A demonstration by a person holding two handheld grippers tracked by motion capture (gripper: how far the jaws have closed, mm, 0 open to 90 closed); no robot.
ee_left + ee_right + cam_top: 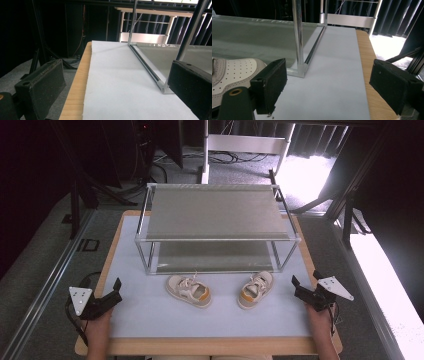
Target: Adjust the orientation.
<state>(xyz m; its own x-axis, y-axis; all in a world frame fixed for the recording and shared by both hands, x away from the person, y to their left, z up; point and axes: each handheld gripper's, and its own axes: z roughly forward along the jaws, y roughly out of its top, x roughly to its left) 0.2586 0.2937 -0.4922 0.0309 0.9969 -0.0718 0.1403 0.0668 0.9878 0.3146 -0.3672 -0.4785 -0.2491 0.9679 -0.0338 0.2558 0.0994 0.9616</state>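
Pale mat [150, 317] over a wood-edged table [95, 347], set in a dark room with black curtains and stands.

**Progress (judged from the layout)**
- Status: not begun. Apparent job: loading both shoes onto the rack.
- Left shoe [189, 291] and right shoe [255, 290]: beige with orange patches, soles down on the mat, near each other but apart, just in front of the rack.
- Lower shelf [215, 257] and upper shelf [215, 212] of the rack: both bare.
- Remaining for each shoe: approach, grasp, lift, placement on a shelf.

**Pose, near to far**
- Left hand [97, 325]: at the near left corner of the table, forearm entering from the bottom edge of the high view.
- Right hand [320, 320]: at the near right corner, mirrored.
- Left gripper [112, 292]: low over the left margin of the table, roughly level, aimed forward and slightly inward. Jaws spread wide, nothing between them. Seen along its own jaws: one jaw out past the wooden edge, the other beside the rack's near corner fitting [163, 87]. Well apart from the left shoe.
- Right gripper [306, 282]: low over the right margin, same attitude. Jaws spread wide, empty. Seen along its own jaws: perforated side of the right shoe just beside one jaw, not touching; rack's corner post [298, 37] ahead between the jaws.
- Beyond the rack: white frame, floor cables, bright patch of light at far right.
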